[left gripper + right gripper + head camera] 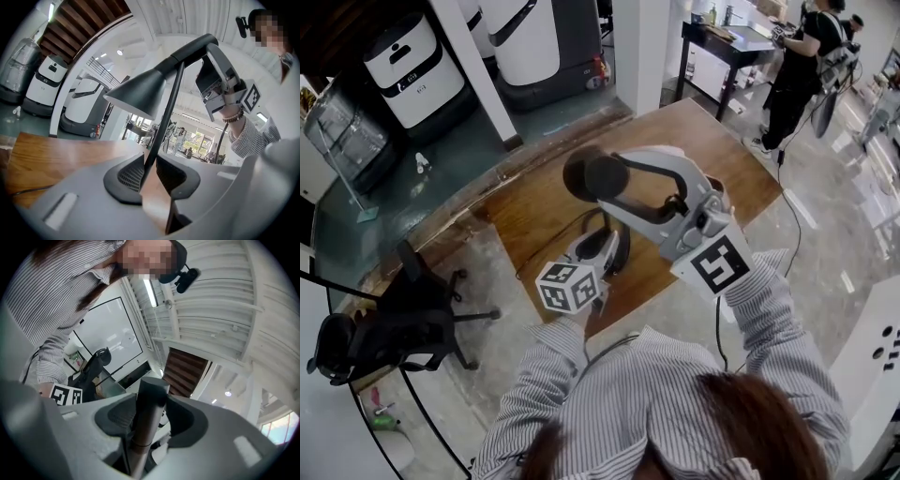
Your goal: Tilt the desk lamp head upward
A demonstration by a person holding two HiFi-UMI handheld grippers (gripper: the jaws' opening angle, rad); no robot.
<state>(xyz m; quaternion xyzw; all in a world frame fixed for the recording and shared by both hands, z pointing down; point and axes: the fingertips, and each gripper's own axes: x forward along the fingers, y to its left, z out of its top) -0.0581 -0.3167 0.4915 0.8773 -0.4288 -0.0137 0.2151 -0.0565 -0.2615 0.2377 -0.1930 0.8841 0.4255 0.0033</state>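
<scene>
The black desk lamp stands on the wooden table. Its cone-shaped head points down and to the left, and it shows as a dark disc in the head view. My left gripper is shut on the thin black stem, low down near the base. My right gripper is shut on the thick dark neck behind the lamp head. In the left gripper view the right gripper grips the top end of that neck. The lamp base is hidden under the left gripper.
The lamp's cable runs across the tabletop to the left. A black office chair stands left of the table. White machines and a pillar are behind it. A person stands by a dark table at the back right.
</scene>
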